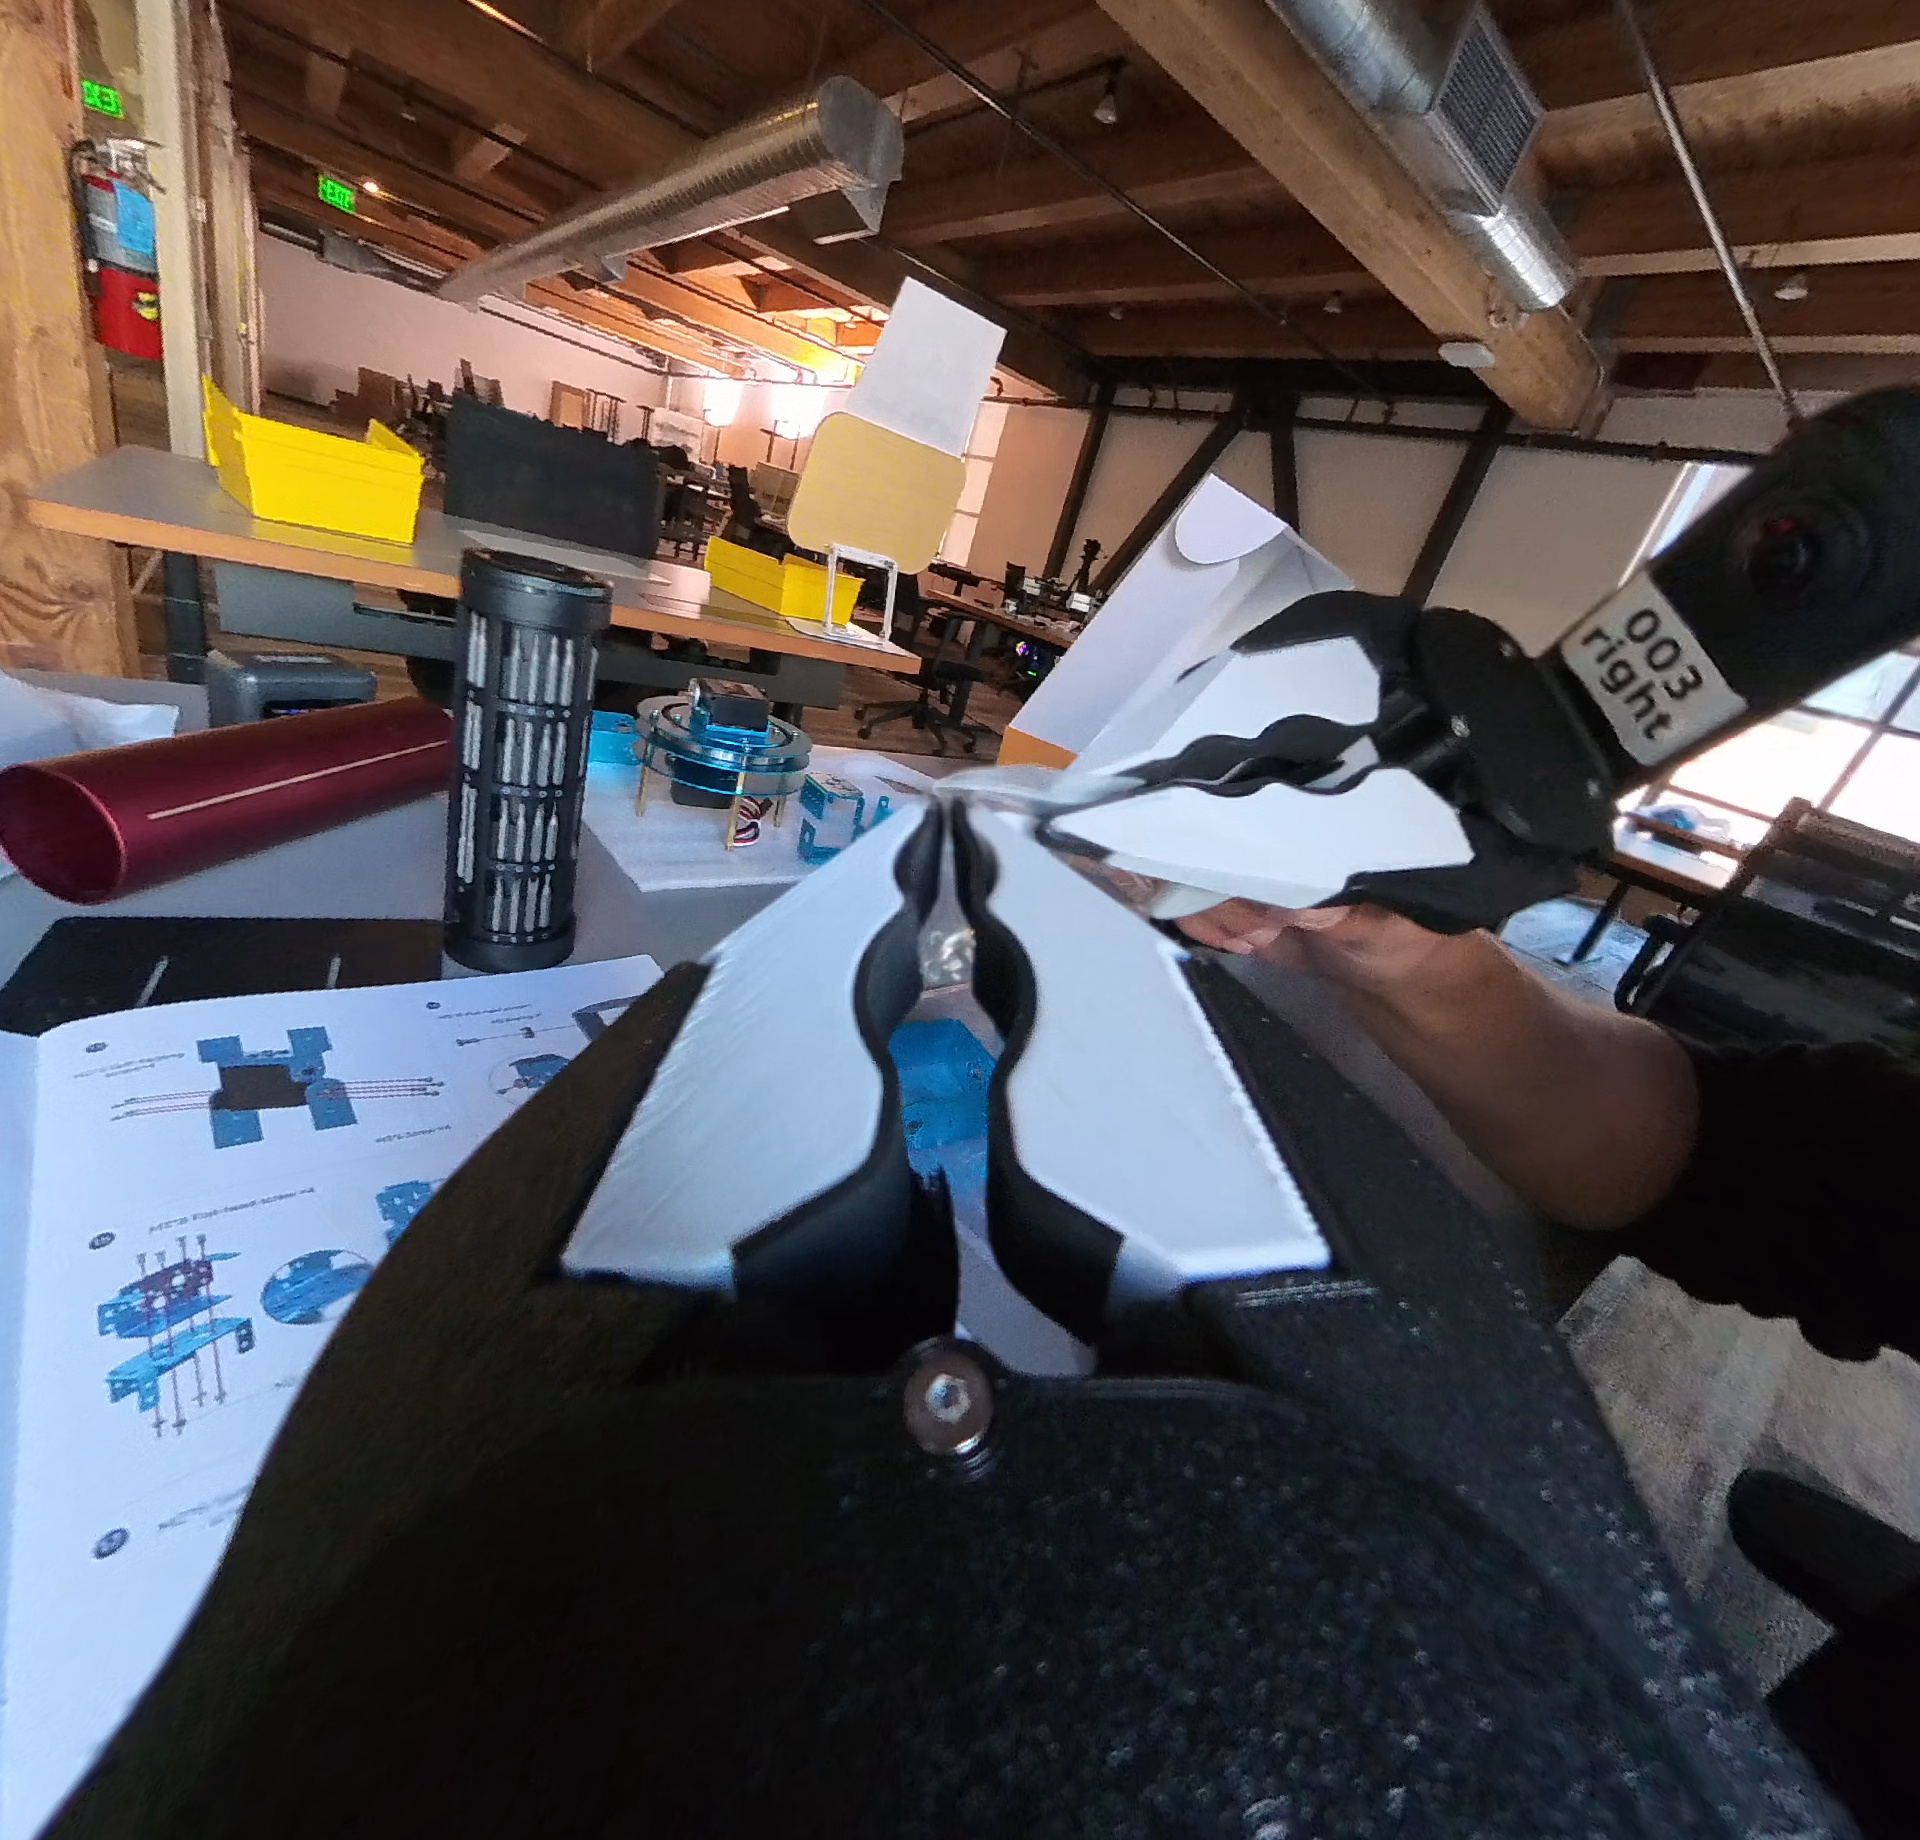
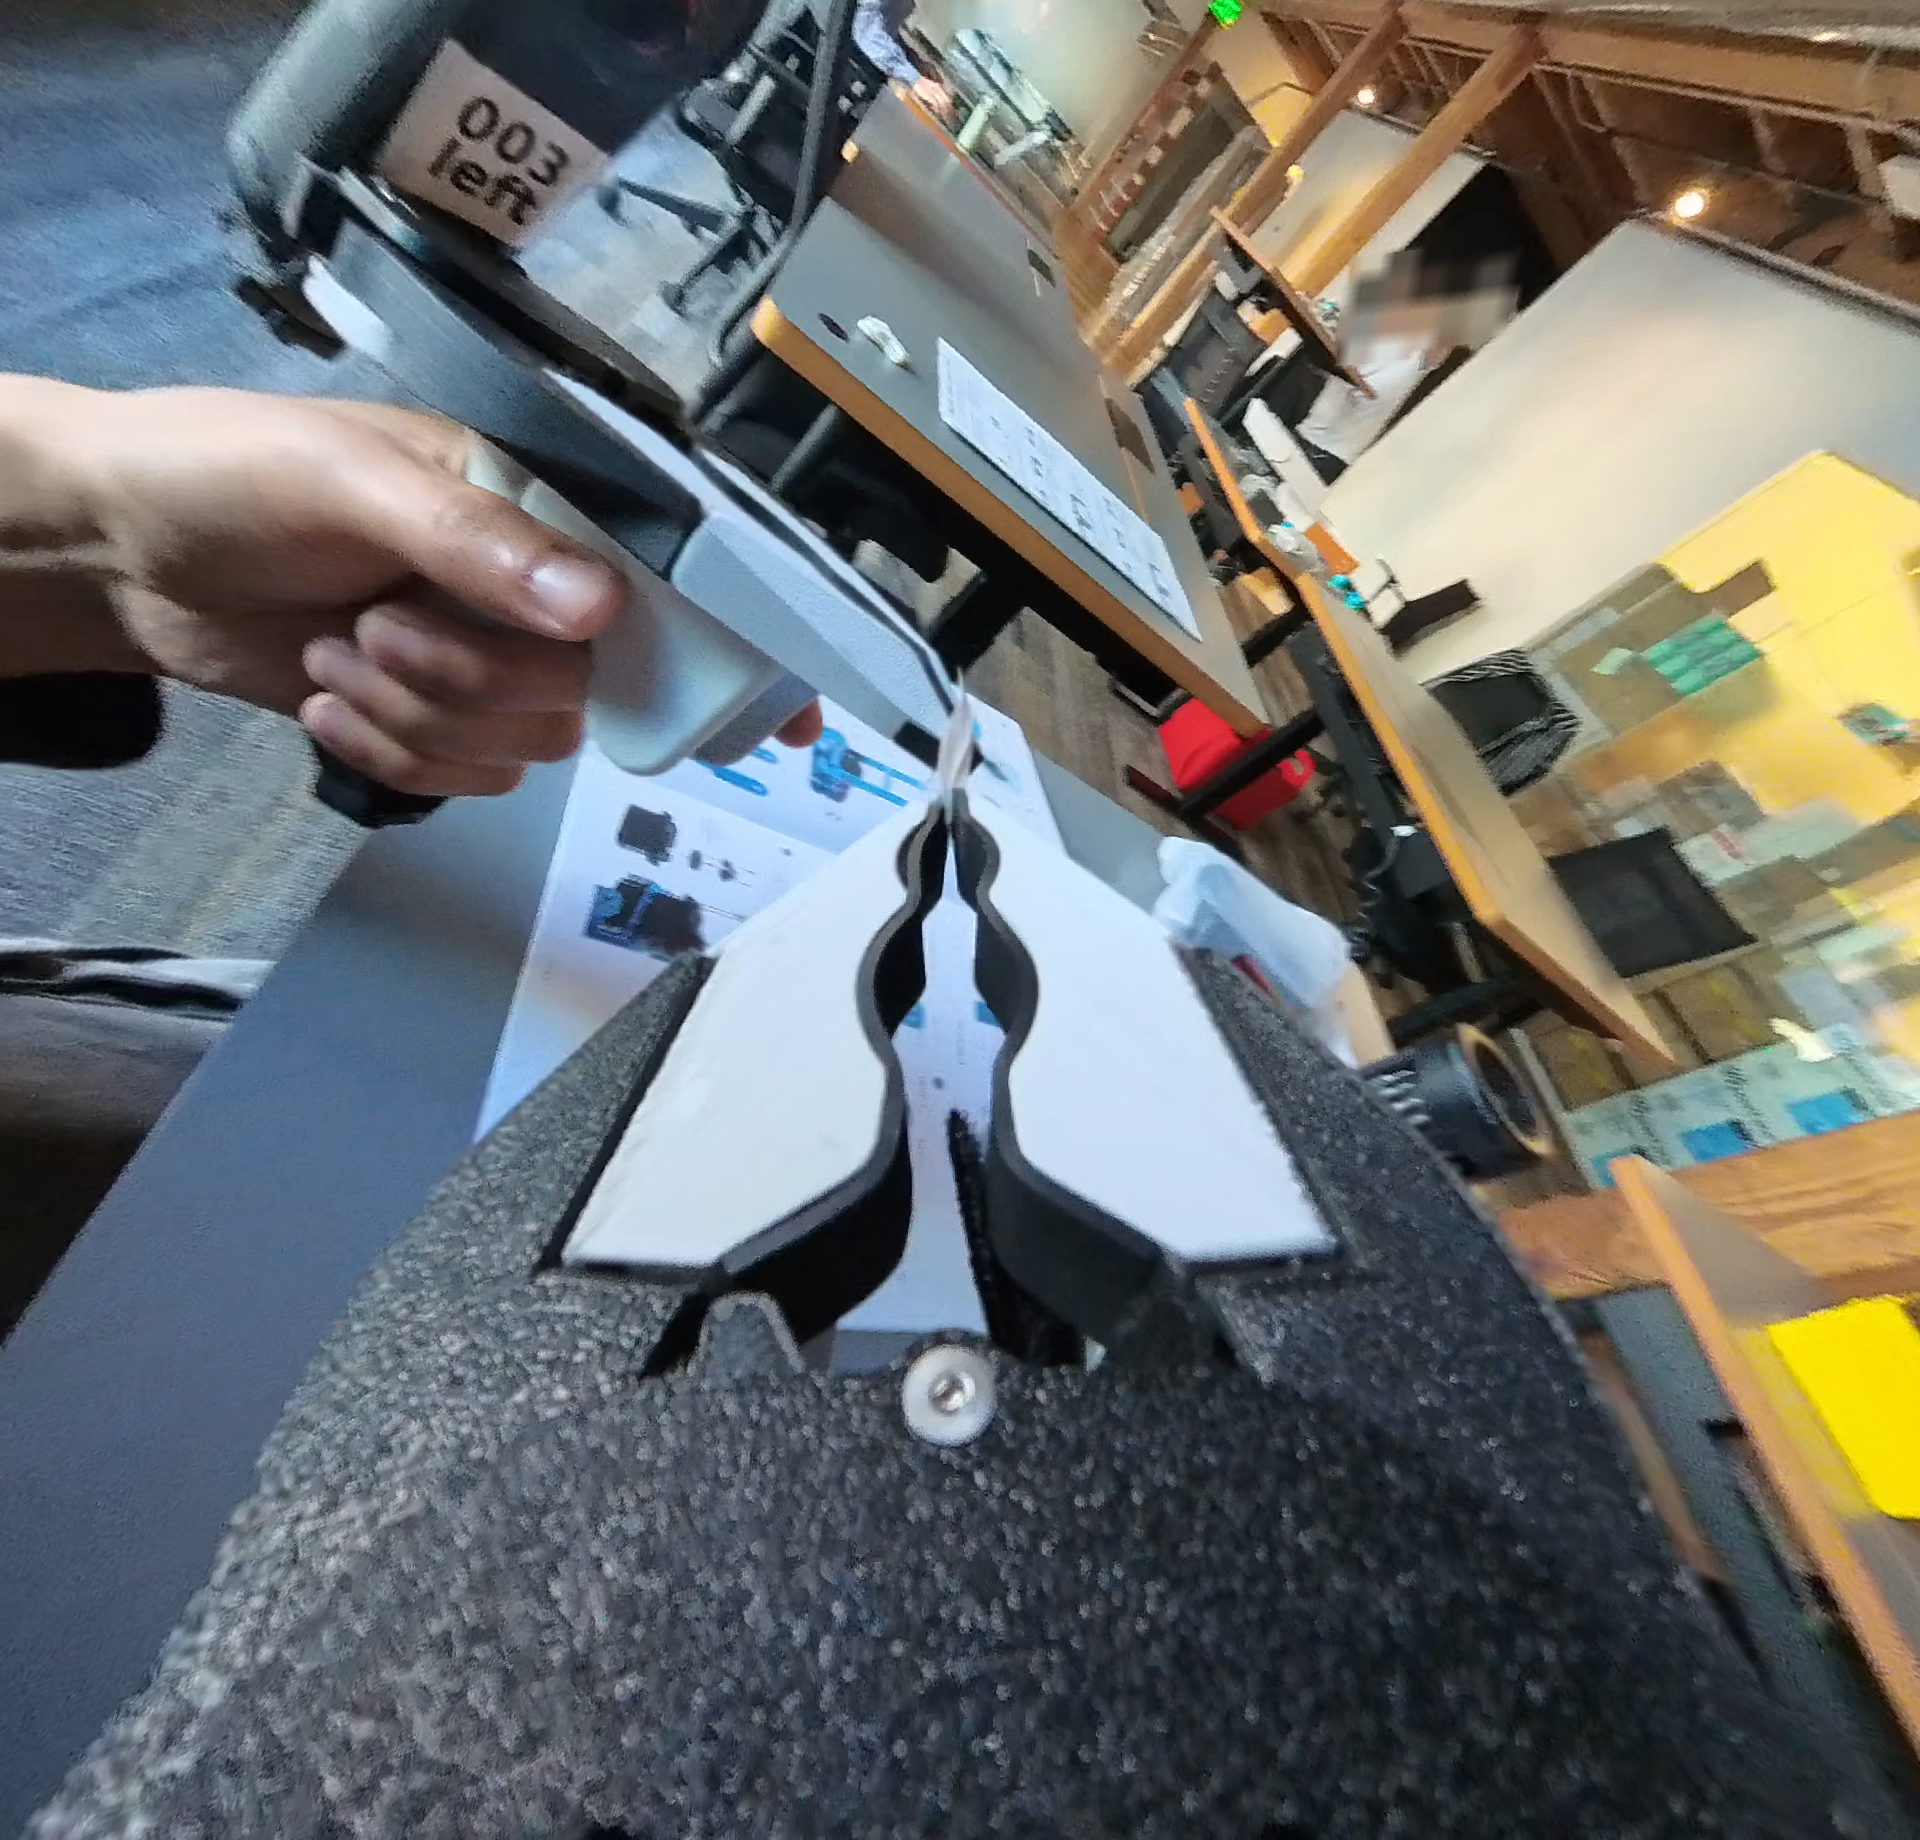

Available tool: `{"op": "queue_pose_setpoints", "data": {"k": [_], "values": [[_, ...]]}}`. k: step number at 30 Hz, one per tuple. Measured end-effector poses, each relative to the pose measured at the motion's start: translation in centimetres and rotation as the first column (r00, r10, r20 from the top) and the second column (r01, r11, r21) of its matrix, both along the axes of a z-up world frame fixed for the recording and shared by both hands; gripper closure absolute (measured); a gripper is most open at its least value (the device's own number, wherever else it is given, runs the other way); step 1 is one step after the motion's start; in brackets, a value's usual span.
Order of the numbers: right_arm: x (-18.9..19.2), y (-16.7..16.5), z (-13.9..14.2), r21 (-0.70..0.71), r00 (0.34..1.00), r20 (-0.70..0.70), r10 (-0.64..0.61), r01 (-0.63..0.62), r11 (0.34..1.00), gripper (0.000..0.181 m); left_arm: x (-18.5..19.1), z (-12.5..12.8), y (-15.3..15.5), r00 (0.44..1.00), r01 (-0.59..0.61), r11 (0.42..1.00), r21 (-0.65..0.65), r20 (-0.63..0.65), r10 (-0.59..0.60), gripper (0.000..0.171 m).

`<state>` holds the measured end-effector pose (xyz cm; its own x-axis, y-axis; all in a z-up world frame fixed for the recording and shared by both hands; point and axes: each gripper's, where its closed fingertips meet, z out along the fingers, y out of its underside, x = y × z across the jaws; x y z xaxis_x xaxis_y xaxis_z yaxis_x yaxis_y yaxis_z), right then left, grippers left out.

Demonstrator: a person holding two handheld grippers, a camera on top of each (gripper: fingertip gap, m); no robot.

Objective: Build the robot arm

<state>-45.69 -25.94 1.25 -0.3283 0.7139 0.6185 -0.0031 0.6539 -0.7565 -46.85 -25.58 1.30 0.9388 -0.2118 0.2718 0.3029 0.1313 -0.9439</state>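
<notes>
My left gripper point(image 1: 940, 816) is shut on the edge of a small clear plastic bag point(image 1: 992, 782). Part of the bag hangs between the fingers with small metal pieces inside it. My right gripper point(image 1: 1049, 816) comes in from the right and pinches the same bag, tip to tip with the left. In the right wrist view my right gripper point(image 2: 948, 822) is shut on the bag point(image 2: 961, 741), and the left gripper point(image 2: 948, 694), held by a hand point(image 2: 343, 585), grips it from above. The bag is held above the open instruction booklet point(image 1: 208, 1167).
On the table stand a black cylindrical bit holder point(image 1: 525, 762), a dark red tube point(image 1: 218, 793), a round blue assembly point(image 1: 722, 741) with loose blue brackets, and an open white box point(image 1: 1174, 627). A blue plate point(image 1: 935, 1073) lies under the left gripper. A crumpled plastic bag point(image 2: 1247, 917) lies on the table. Left and right tips are no more than a few centimetres apart.
</notes>
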Motion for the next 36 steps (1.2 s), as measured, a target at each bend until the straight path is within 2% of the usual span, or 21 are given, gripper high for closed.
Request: {"op": "queue_pose_setpoints", "data": {"k": [3, 5, 6, 8, 12, 14, 15, 16, 18, 21, 24, 27, 28, 34, 36], "values": [[1.0, -1.8, -0.2, -0.151, 0.985, 0.071, 0.158, -0.146, 0.978, 0.176, 1.1, 0.6, -1.0, 0.995, 0.090, 0.994, 0.059, -0.056, -0.086, 0.171], [2.4, -3.5, -0.6, -0.301, 0.934, 0.154, 0.322, -0.266, 0.916, 0.166, 2.3, 1.0, -2.1, 0.976, 0.210, 0.971, 0.111, -0.072, -0.203, 0.171], [3.2, -4.2, -0.7, -0.365, 0.899, 0.184, 0.396, -0.312, 0.877, 0.167, 2.9, 1.3, -2.8, 0.963, 0.267, 0.953, 0.145, -0.076, -0.258, 0.171], [4.2, -4.9, -0.4, -0.445, 0.850, 0.188, 0.492, -0.372, 0.814, 0.163, 3.6, 1.9, -4.1, 0.931, 0.365, 0.906, 0.213, -0.070, -0.358, 0.171], [4.4, -4.6, -0.4, -0.385, 0.861, 0.145, 0.487, -0.404, 0.830, 0.141, 4.1, 1.2, -4.4, 0.883, 0.463, 0.863, 0.200, -0.018, -0.469, 0.171], [4.8, -4.7, -1.1, -0.338, 0.856, 0.169, 0.490, -0.416, 0.844, 0.121, 4.4, 0.1, -3.7, 0.871, 0.485, 0.862, 0.147, 0.010, -0.492, 0.171], [4.9, -4.6, -1.7, -0.306, 0.854, 0.187, 0.486, -0.419, 0.854, 0.124, 4.4, -0.4, -3.2, 0.870, 0.487, 0.865, 0.118, 0.021, -0.493, 0.171], [5.1, -4.4, -2.0, -0.286, 0.857, 0.188, 0.480, -0.420, 0.861, 0.137, 4.9, -0.8, -3.1, 0.856, 0.512, 0.853, 0.099, 0.028, -0.516, 0.171], [5.7, -4.5, -1.8, -0.312, 0.845, 0.142, 0.515, -0.456, 0.833, 0.139, 5.7, -0.8, -3.5, 0.812, 0.574, 0.811, 0.116, 0.052, -0.582, 0.171], [6.7, -4.8, -0.8, -0.442, 0.779, 0.104, 0.618, -0.520, 0.731, 0.126, 7.1, -1.0, -4.4, 0.728, 0.671, 0.728, 0.142, 0.061, -0.683, 0.171], [8.1, -5.6, -0.7, -0.544, 0.672, 0.118, 0.731, -0.572, 0.613, 0.136, 8.5, -1.2, -5.1, 0.665, 0.734, 0.663, 0.147, 0.043, -0.745, 0.171], [8.3, -6.2, -2.4, -0.579, 0.616, 0.210, 0.760, -0.547, 0.604, 0.118, 9.9, -2.0, -5.3, 0.634, 0.769, 0.632, 0.099, 0.009, -0.773, 0.171], [8.5, -6.4, -2.7, -0.594, 0.593, 0.230, 0.772, -0.543, 0.594, 0.117, 10.2, -2.2, -5.3, 0.629, 0.774, 0.627, 0.088, 0.003, -0.777, 0.171], [9.2, -6.4, -1.9, -0.577, 0.582, 0.171, 0.795, -0.595, 0.560, 0.133, 10.1, -2.0, -5.6, 0.612, 0.785, 0.612, 0.097, 0.025, -0.790, 0.171], [9.3, -6.5, -2.1, -0.564, 0.580, 0.187, 0.793, -0.597, 0.570, 0.133, 10.1, -2.2, -5.7, 0.604, 0.792, 0.604, 0.085, 0.025, -0.796, 0.171]]}}
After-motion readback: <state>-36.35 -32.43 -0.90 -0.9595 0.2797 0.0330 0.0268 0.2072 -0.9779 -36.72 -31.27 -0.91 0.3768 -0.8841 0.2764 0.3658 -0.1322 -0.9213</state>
